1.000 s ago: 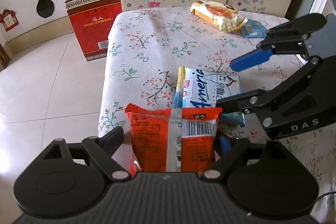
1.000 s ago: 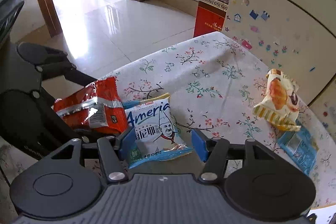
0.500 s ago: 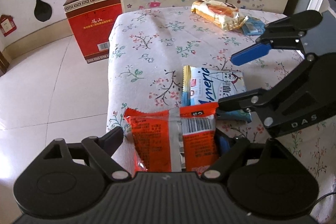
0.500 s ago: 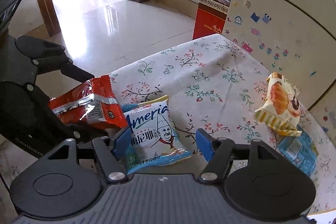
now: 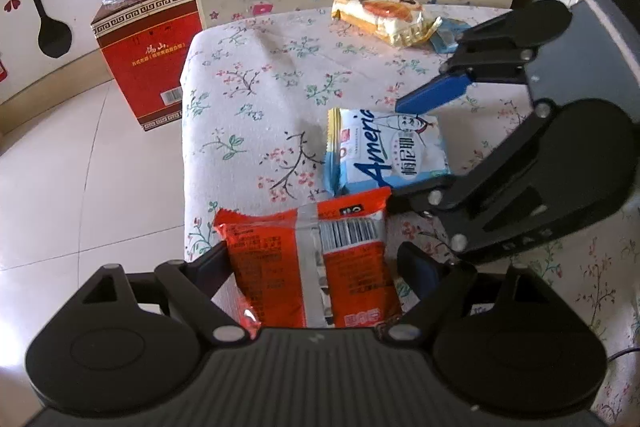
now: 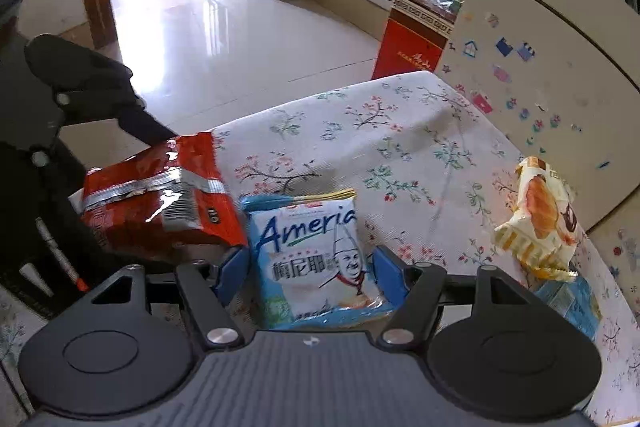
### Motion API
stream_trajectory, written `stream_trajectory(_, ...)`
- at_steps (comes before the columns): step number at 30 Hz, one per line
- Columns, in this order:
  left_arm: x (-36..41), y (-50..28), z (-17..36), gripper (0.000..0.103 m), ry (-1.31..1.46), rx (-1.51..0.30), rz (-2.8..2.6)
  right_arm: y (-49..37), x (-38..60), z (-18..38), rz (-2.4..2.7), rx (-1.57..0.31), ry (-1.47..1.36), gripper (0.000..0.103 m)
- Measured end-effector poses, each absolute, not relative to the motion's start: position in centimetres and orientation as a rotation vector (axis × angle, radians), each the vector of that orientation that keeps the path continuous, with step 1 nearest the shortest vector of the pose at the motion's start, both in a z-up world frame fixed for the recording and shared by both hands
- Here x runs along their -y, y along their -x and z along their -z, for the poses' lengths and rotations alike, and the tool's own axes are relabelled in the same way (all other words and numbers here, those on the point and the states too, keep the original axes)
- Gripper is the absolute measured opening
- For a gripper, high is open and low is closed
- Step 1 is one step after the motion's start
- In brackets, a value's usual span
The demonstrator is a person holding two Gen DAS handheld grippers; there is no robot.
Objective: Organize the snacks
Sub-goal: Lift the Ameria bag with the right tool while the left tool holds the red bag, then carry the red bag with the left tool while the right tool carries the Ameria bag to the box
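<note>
Changed: right tongs (image 6: 310,277) opened wider around blue packet (image 6: 316,263); pads clear.
Left tongs (image 5: 316,267): gripping red packet (image 5: 316,259), raised at surface (image 5: 248,99) edge.
Meaning: blue packet released beside red.

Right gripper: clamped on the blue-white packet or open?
Open. The right gripper has its blue pads either side of the blue-white packet, with gaps visible; the packet lies flat on the tablecloth.

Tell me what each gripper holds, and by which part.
Left gripper clamps the orange foil snack packet across its side edges. Right gripper holds nothing; the light-blue packet lies loose between its fingers.
</note>
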State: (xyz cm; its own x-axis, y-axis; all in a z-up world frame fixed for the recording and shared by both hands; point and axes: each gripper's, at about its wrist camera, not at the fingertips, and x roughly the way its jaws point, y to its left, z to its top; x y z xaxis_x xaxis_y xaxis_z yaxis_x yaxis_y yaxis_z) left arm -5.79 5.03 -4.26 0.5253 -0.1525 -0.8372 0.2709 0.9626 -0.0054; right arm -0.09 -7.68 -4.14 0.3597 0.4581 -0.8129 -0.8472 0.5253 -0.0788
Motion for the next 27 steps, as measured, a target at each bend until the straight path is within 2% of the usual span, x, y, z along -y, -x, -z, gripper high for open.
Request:
stream_trajectory(3, -5.0, 5.6, 4.3, 0.087, -0.122, -0.985, 0.257, -0.5, 8.1, 4.2, -0.895, -0.865, 0.489, 0.071)
stream_trajectory(4, -4.9, 5.5, 4.3, 0.087, -0.119, -0.985, 0.258, -0.5, 8.2, 4.2, -0.899, -0.873, 0.477, 0.066)
stream_trajectory(5, -4.8, 5.5, 4.3, 0.084, -0.114, -0.985, 0.26, -0.5, 8.3, 4.2, -0.905, -0.879, 0.468, 0.06)
stream_trajectory(7, -4.6, 5.5, 4.2, 0.078, -0.107, -0.98, 0.266, -0.4, 8.3, 4.1, -0.899, -0.884, 0.458, 0.057)
stream_trajectory(8, -4.4, 5.6, 4.2, 0.072, -0.11, -0.976, 0.27, -0.3, 8.3, 4.1, -0.89, -0.889, 0.45, 0.057)
stream_trajectory(11, -4.0, 5.7, 4.0, 0.067, -0.108, -0.97, 0.278, -0.1, 8.7, 4.0, -0.851, -0.903, 0.422, 0.057)
stream_trajectory(27, -0.9, 6.3, 1.3, 0.058, -0.093, -0.888, 0.334, 3.5, 13.2, -0.5, -0.559, -0.853, 0.288, 0.057)
